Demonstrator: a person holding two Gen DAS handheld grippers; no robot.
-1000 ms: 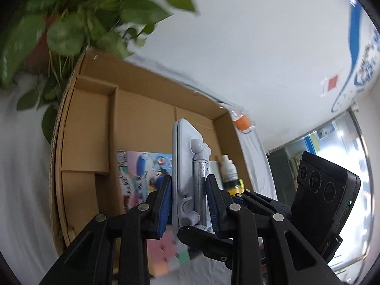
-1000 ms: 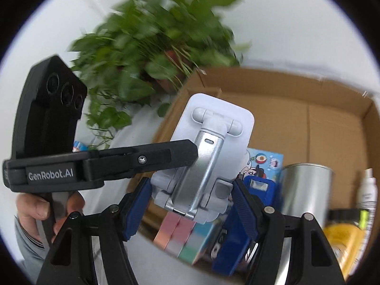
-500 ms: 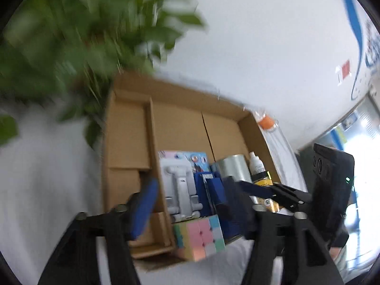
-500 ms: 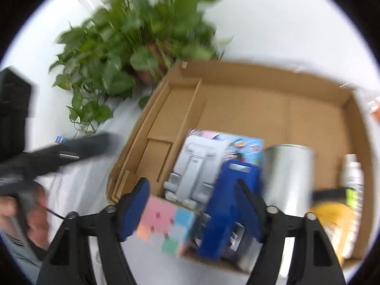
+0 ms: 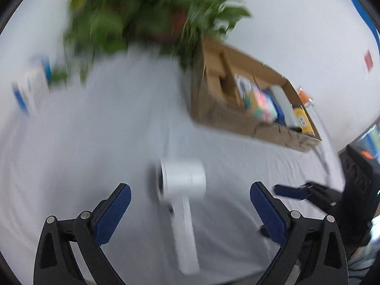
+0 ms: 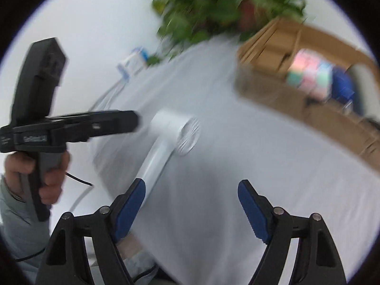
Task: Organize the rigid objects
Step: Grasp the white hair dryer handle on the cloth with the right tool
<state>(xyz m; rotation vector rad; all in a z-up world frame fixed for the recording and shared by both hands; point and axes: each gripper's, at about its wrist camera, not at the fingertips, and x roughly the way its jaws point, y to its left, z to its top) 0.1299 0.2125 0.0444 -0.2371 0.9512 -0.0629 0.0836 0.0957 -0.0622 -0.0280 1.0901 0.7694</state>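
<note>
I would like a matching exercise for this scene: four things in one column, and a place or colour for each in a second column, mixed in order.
Things:
1. white handheld device
2. pastel cube
3. potted plant
4. gripper pads

Places or colours:
A. blue
B. inside the cardboard box
C. lying on the white cloth
D. at the far end of the table, beside the box

Pairs: 1-C, 2-B, 3-D, 4-A

Box contents (image 5: 266,104) and plant (image 5: 152,11) motion-blurred.
</note>
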